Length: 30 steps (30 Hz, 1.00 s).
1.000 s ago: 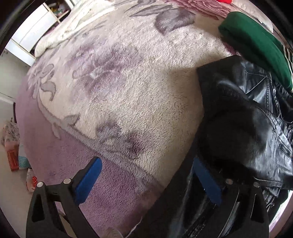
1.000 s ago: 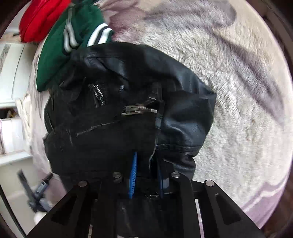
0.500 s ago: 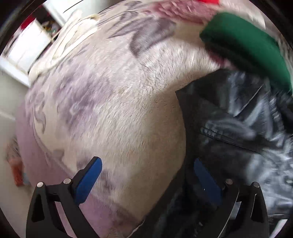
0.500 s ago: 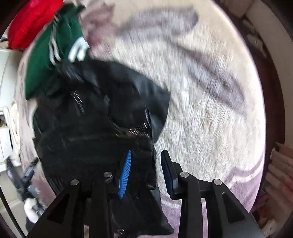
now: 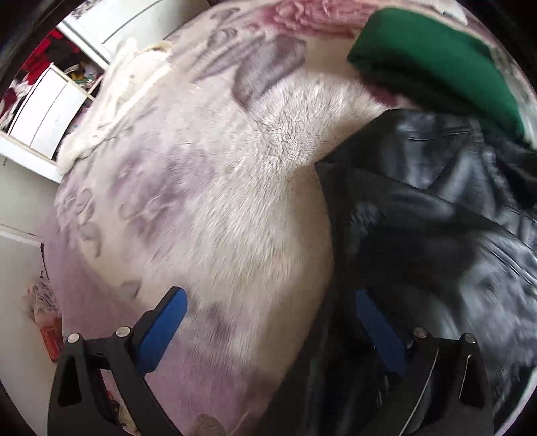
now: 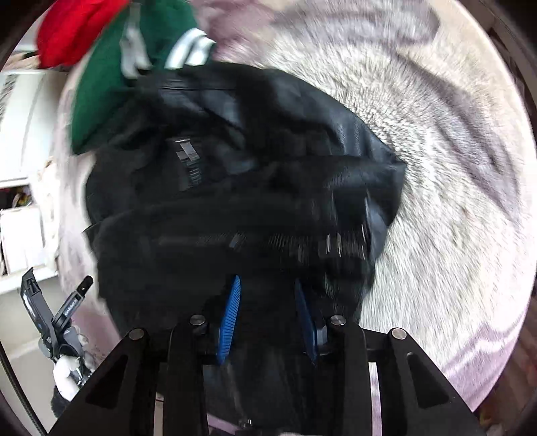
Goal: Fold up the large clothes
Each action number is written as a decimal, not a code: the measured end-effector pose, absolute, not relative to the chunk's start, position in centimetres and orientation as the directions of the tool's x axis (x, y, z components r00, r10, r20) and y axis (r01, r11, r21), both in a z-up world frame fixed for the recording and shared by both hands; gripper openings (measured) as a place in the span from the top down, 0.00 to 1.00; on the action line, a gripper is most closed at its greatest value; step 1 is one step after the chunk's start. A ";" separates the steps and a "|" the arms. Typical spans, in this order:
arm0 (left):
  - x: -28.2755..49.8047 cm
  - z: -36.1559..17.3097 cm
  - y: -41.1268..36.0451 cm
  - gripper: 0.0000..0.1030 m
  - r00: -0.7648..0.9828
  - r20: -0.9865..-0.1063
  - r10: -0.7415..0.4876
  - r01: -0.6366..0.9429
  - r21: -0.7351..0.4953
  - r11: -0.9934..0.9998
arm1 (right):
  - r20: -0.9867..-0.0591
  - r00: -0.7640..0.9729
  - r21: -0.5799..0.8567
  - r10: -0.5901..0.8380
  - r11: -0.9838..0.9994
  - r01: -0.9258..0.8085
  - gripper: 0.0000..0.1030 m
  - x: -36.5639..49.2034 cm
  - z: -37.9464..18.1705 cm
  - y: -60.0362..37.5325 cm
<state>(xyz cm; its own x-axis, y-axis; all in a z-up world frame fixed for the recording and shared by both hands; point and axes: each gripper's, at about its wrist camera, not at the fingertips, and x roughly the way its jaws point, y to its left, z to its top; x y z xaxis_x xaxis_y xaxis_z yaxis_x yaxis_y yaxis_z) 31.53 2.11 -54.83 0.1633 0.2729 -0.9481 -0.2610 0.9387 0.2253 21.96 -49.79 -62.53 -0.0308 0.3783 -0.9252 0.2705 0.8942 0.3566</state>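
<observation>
Black jacket (image 6: 255, 161) on fleece blanket (image 5: 208, 208), crumpled

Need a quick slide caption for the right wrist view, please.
Right gripper, blue pads apart, over a crumpled black leather jacket on a fluffy floral blanket.

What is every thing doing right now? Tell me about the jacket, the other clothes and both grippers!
black leather jacket: bunched up on the blanket, partly folded
green garment: folded, lying beside the jacket
red garment: lying behind the green one
fluffy blanket: spread flat
left gripper: open wide, holding nothing
right gripper: partly open over the jacket, not pinching it
</observation>
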 end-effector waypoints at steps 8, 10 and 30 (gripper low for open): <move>24.6 -58.9 -6.4 0.00 0.095 -0.969 0.230 -0.098 0.220 0.970 | -0.897 -0.184 0.347 0.402 0.899 0.268 0.65 14.5 -66.5 -46.9; 24.1 -61.7 -7.7 0.00 0.085 -0.964 0.254 -0.047 0.250 0.967 | -0.937 -0.213 0.216 0.276 0.939 0.268 0.68 14.0 -68.5 -46.8; 26.0 -61.4 -10.2 0.00 0.091 -0.944 0.317 -0.143 0.303 0.942 | -0.921 -0.166 0.305 0.352 0.919 0.251 0.48 13.8 -64.4 -52.0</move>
<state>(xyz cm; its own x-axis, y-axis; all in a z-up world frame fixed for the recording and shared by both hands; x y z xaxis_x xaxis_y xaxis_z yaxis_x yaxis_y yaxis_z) 26.01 -10.21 -61.39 0.0912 0.3175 -0.9439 -0.1429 0.9422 0.3031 13.81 -51.99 -64.37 -0.1663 0.3516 -0.9213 0.2513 0.9186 0.3052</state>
